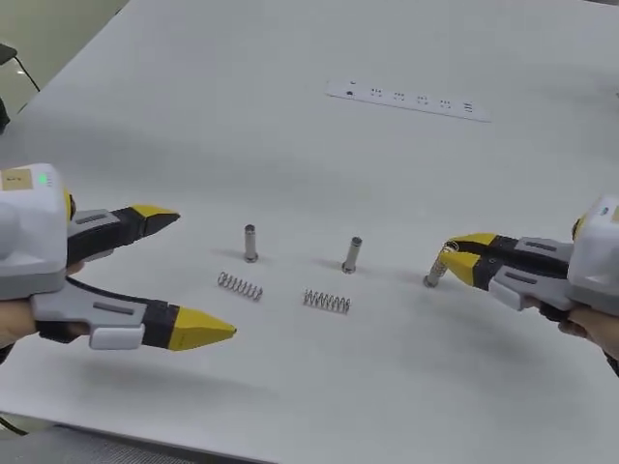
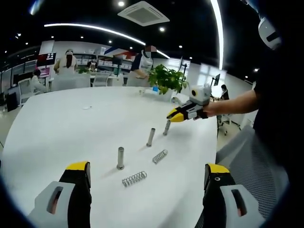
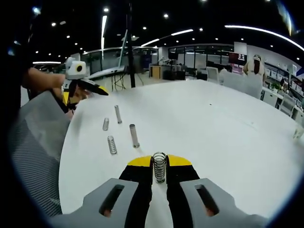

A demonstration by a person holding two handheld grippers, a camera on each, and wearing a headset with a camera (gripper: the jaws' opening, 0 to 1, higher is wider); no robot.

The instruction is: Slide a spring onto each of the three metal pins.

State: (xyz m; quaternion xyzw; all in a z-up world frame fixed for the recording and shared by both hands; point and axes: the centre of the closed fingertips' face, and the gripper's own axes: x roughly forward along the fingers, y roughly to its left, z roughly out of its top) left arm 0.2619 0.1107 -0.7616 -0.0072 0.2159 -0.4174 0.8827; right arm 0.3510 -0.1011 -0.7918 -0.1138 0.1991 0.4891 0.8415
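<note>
Right gripper (image 3: 160,161) around one spring (image 3: 160,175)

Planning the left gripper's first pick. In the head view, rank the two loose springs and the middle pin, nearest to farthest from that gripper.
1. Left spring, lying just in front of the open left gripper.
2. Right spring, lying farther to the right.
3. Middle pin, upright just beyond that spring.
</note>
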